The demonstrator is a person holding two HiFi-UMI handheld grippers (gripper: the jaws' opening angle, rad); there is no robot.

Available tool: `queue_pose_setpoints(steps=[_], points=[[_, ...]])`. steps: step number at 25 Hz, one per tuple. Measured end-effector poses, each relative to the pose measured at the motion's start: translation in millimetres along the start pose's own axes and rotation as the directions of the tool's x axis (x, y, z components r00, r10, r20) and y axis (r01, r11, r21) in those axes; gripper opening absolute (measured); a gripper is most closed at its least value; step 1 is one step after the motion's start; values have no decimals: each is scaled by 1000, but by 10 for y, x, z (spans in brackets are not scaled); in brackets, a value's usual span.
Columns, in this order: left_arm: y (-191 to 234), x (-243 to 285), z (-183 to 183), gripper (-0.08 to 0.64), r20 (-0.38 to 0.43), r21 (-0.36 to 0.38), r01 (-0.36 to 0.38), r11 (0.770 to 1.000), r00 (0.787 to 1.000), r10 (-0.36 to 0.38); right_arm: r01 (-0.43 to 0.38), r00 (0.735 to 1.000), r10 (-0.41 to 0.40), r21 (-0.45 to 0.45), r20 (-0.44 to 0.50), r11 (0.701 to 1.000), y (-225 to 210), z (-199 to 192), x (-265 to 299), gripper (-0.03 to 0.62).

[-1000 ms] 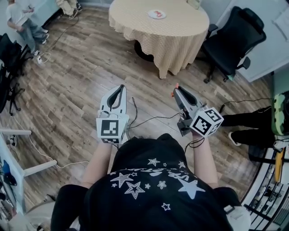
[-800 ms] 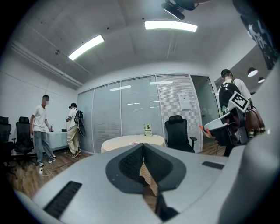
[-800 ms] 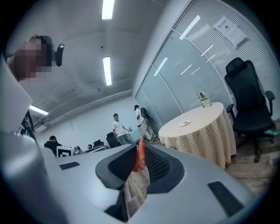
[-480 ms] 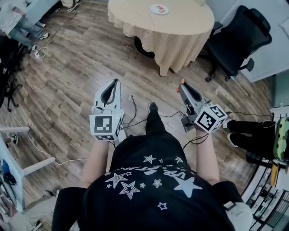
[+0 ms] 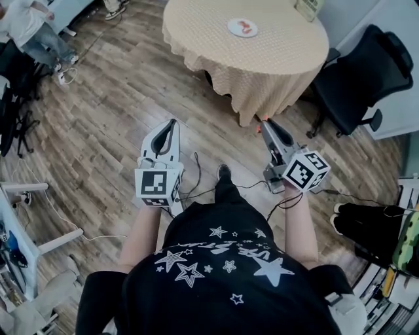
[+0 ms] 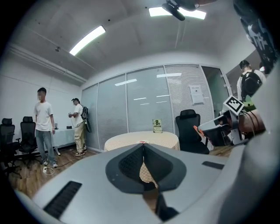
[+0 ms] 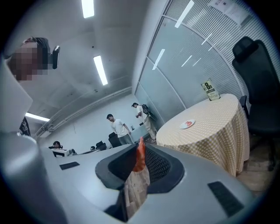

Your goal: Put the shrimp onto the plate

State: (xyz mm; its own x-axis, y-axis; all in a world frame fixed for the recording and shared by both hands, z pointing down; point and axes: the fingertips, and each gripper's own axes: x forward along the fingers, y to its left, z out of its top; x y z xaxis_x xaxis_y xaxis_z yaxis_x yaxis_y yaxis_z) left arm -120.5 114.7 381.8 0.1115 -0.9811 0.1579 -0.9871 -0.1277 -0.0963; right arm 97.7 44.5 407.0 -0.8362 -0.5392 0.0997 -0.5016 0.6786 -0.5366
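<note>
A white plate with a red shrimp on it lies on the round table with a beige checked cloth, far ahead of me. The plate also shows small in the right gripper view. My right gripper is shut on an orange-red shrimp, which sticks up between the jaws. That shrimp peeks out at the gripper's tip in the head view. My left gripper is shut with nothing in it. Both grippers hang over the wood floor, short of the table.
A black office chair stands right of the table. A small sign card stands at the table's far edge. Cables trail on the floor by my feet. Two people stand at the left, by a glass wall.
The table and plate have come nearer and shifted down and right in the head view as the person walks forward. Both grippers keep their pose, and the right one keeps the shrimp.
</note>
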Motion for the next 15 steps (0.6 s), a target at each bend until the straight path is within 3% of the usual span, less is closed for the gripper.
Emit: queue_pose_setpoints(steps=[6, 15], points=[[-93, 577, 121, 9, -13, 16, 35, 999, 999, -35, 7, 1000, -6, 30, -13, 1000, -498, 287, 216, 69], [-133, 1318, 309, 9, 1, 32, 1, 999, 1000, -1, -9, 1000, 9, 26, -20, 1000, -1190, 654, 503, 69]])
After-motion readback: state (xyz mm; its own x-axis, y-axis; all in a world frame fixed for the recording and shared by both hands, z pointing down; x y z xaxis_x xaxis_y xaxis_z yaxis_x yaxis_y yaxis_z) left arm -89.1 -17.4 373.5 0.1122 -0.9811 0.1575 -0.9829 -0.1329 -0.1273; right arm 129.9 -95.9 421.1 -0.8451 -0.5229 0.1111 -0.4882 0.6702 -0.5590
